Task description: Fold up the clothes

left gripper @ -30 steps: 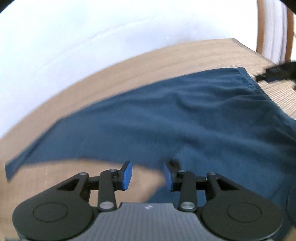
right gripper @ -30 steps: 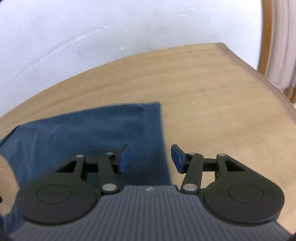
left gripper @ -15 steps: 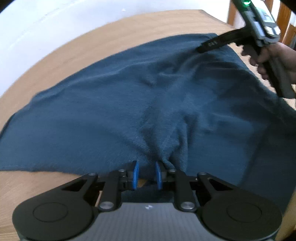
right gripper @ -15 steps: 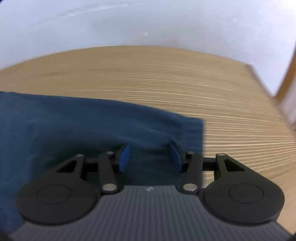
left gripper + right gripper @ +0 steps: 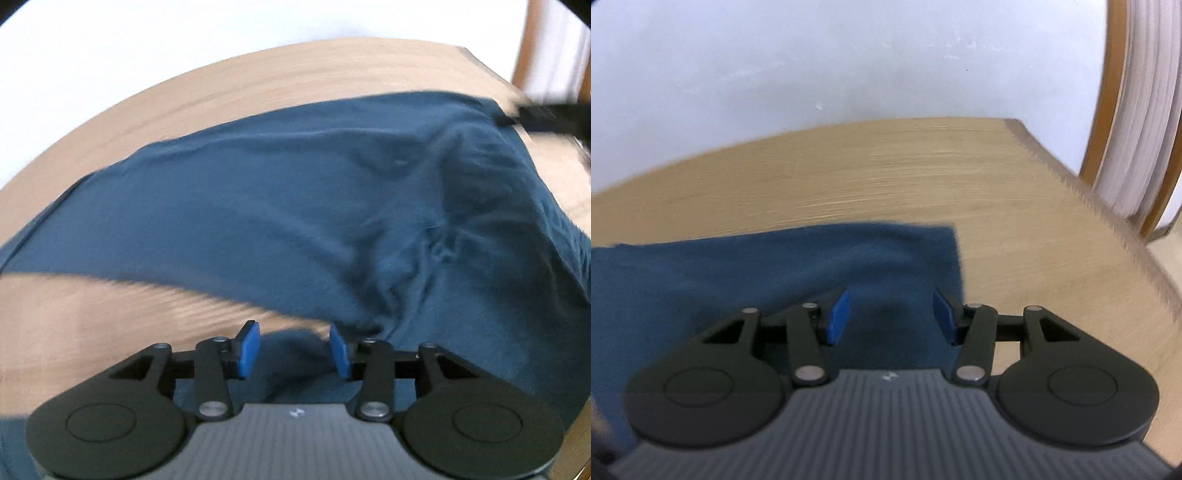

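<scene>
A dark blue garment (image 5: 295, 206) lies spread and rumpled on the wooden table (image 5: 258, 77). My left gripper (image 5: 293, 350) hovers over its near edge with its jaws opening. Cloth lies below the gap, and the blue pads (image 5: 247, 349) do not press on it. In the right wrist view the garment's (image 5: 738, 280) far right corner lies under my right gripper (image 5: 890, 317). That gripper's jaws are apart and opening a little, gripping nothing. In the left wrist view a blurred dark part of the right gripper (image 5: 546, 114) shows at that corner.
A white wall runs behind the table. The table's right edge (image 5: 1108, 206) is close to the right gripper, and beyond it stands a wooden frame with a white panel (image 5: 1137, 110). Bare tabletop (image 5: 1034, 240) lies right of the garment.
The left gripper was pinched on a fold of the garment half a second ago; it has let go and drawn back to the near edge. The right gripper shifted sideways over the corner.
</scene>
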Demonstrator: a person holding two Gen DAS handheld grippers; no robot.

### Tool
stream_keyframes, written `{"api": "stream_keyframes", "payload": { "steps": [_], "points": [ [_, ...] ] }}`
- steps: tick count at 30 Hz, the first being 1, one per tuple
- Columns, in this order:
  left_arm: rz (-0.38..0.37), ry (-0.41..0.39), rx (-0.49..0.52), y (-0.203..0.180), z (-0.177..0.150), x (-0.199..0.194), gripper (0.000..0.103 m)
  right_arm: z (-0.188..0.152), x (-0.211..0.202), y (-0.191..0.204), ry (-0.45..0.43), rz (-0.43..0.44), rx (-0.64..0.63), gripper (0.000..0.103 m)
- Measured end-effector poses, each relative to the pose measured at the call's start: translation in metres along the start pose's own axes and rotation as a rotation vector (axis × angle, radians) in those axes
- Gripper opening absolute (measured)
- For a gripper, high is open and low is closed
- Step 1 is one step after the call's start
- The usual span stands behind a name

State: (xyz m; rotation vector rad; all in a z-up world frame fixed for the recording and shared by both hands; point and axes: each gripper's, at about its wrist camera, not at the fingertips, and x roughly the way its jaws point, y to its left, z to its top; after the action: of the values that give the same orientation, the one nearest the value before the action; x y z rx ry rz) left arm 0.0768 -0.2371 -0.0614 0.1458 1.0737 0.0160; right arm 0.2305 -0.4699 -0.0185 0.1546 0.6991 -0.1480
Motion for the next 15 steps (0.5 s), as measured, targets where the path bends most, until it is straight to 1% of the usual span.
{"api": "stream_keyframes", "payload": {
  "steps": [2, 4, 6, 7, 8, 9, 11, 12, 15],
  "points": [
    [0.02, 0.004, -0.022, 0.013, -0.013, -0.013, 0.049, -0.021, -0.026, 0.004, 0.014, 0.055, 0.029, 0.054],
    [0.051, 0.02, -0.029, 0.024, -0.024, -0.022, 0.05, -0.048, -0.045, 0.007, 0.033, 0.097, 0.044, 0.054],
    [0.086, 0.036, -0.037, 0.032, -0.035, -0.028, 0.05, -0.071, -0.06, 0.013, 0.051, 0.117, 0.065, 0.054],
    [0.102, 0.039, -0.058, 0.037, -0.039, -0.032, 0.051, -0.08, -0.065, 0.017, 0.065, 0.125, 0.076, 0.054],
    [0.108, 0.044, -0.07, 0.044, -0.045, -0.037, 0.053, -0.09, -0.07, 0.021, 0.079, 0.133, 0.086, 0.054],
    [0.111, 0.049, -0.076, 0.05, -0.049, -0.04, 0.057, -0.093, -0.075, 0.026, 0.091, 0.151, 0.079, 0.054],
    [0.127, 0.057, -0.085, 0.062, -0.053, -0.042, 0.058, -0.099, -0.085, 0.036, 0.114, 0.188, 0.06, 0.054],
    [0.137, 0.058, -0.09, 0.069, -0.054, -0.043, 0.058, -0.1, -0.086, 0.041, 0.119, 0.189, 0.054, 0.054],
    [0.134, 0.025, -0.119, 0.092, -0.064, -0.054, 0.061, -0.109, -0.101, 0.06, 0.133, 0.21, 0.062, 0.054]
  ]
}}
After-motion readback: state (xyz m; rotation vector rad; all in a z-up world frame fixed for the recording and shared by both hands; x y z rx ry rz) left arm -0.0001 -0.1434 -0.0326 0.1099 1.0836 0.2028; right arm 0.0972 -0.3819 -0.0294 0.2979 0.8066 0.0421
